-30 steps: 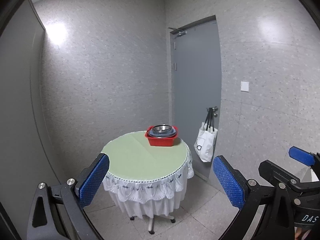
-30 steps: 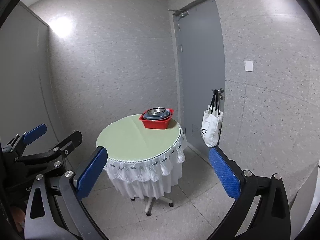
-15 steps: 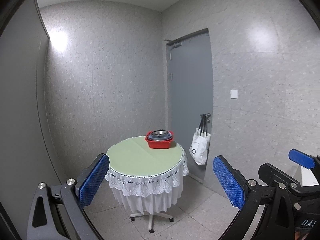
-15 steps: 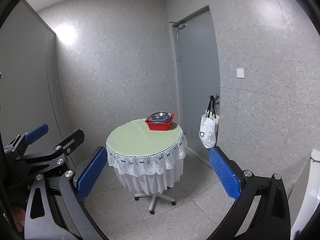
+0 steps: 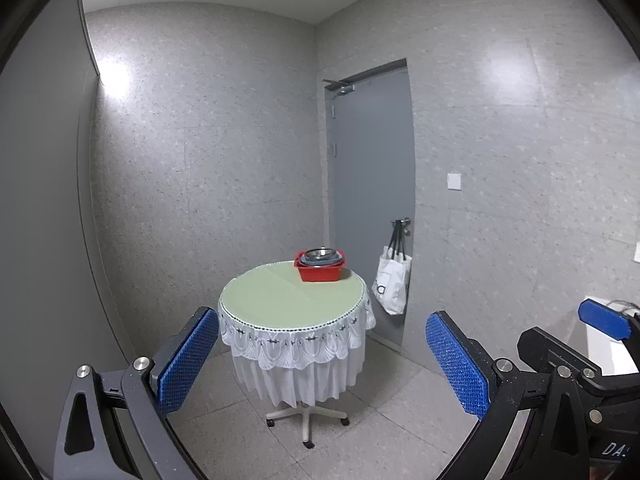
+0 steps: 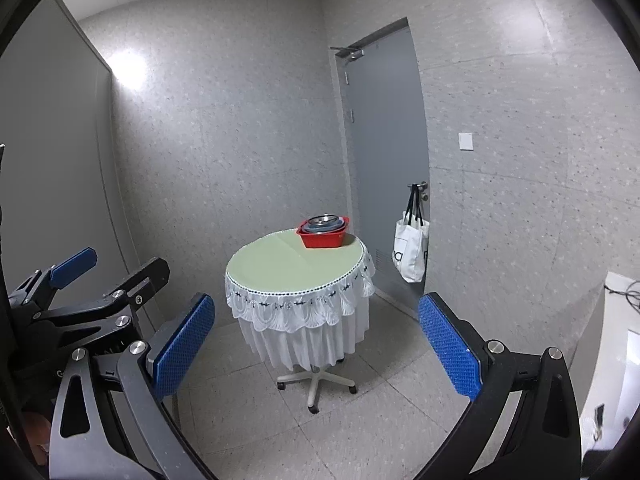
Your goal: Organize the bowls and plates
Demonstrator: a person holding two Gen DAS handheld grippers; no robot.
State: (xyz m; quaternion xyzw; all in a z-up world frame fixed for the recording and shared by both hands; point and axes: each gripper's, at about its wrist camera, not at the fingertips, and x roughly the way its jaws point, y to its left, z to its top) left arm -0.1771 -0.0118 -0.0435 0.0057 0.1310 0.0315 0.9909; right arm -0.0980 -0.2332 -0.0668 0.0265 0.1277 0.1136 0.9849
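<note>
My left gripper [image 5: 322,360] & right gripper [image 6: 316,344]: jaws spread wide, holding nothing, well apart from the bench [image 5: 280,300]. Red tub [image 5: 320,271] w/ stacked bowls [image 5: 319,255] sits at bench's far edge.

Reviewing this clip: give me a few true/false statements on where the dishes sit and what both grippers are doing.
1. The red basin sits at the far edge of the round table. True.
2. The left gripper holds a bowl. False: it is open and empty.
3. A white tote bag hangs from the door handle. True.
4. The right gripper is shut. False: it is open.
5. The basin is empty. False: stacked dishes sit in it.
</note>
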